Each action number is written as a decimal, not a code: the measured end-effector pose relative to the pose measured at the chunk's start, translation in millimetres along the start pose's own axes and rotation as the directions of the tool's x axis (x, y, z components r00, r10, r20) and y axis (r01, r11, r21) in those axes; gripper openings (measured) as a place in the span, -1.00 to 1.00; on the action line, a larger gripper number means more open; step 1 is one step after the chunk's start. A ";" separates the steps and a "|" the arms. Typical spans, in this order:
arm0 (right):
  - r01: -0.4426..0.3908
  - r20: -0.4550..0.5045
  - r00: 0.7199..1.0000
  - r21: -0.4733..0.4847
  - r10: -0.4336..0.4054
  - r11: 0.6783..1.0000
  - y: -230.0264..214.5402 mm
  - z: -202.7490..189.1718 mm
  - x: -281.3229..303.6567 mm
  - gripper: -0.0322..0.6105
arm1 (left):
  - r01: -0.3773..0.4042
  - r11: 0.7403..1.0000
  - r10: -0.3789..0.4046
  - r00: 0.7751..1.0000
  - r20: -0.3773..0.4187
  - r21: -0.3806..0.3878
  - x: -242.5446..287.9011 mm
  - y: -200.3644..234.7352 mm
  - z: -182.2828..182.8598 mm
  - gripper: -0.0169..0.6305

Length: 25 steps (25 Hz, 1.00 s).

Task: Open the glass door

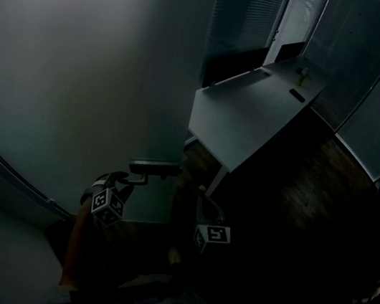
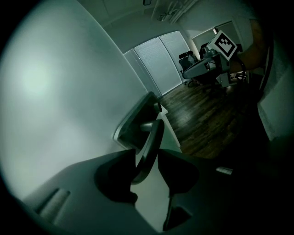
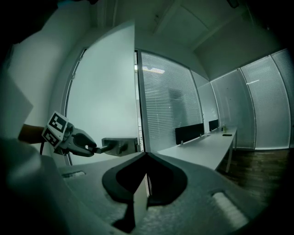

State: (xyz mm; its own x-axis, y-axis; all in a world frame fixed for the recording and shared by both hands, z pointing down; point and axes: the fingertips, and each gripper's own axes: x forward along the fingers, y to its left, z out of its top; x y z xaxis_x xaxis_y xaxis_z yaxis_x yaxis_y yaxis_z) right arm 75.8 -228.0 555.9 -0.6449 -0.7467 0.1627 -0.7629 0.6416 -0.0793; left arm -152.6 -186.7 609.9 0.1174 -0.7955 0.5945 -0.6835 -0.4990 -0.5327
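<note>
1. Head view is showing the glass door (image 1: 79,77) at the left, frosted, with its free edge apparently standing clear of the frame. A hard pull is risking the panel swinging faster than the hand is guiding it.
2. Left gripper (image 2: 146,152) is clamping the door handle (image 2: 155,131), with one pad pressing on each side of the lever. The lever is looking smooth and the grip is sitting toward its end, so a sideways pull is likely to be sliding the pads off.
3. Right gripper (image 3: 145,155) is carrying nothing, its jaws resting together, and is pointing along the door's edge, near it. A swinging edge is liable to be striking it.
4. Desk (image 1: 256,108) is standing at the right, its near corner close to the door edge. If the panel is travelling that way, it is risking a knock.
</note>
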 end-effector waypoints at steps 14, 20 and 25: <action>0.105 0.011 0.994 0.008 -0.105 0.994 30.8 -23.3 -59.5 -0.89 | 0.026 0.999 -0.028 0.998 0.055 0.040 -35.7 -32.0 -0.2 -0.45; 0.144 -0.001 0.990 0.019 -0.144 0.989 54.8 -24.1 -91.8 -0.89 | 0.031 0.998 -0.036 0.996 0.082 0.061 -51.6 -48.7 0.7 -0.45; 0.159 -0.002 0.987 0.001 -0.159 0.987 69.8 -28.4 -107.7 -0.89 | 0.039 0.996 -0.046 0.994 0.096 0.076 -60.5 -60.2 -4.7 -0.45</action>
State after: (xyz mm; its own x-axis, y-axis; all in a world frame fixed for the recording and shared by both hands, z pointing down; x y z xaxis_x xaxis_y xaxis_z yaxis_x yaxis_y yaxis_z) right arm 93.4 -97.8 560.7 -0.5151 -0.8391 0.1752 -0.8560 0.5143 -0.0537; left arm -122.0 -106.9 608.8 0.2172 -0.8012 0.5576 -0.6220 -0.5539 -0.5535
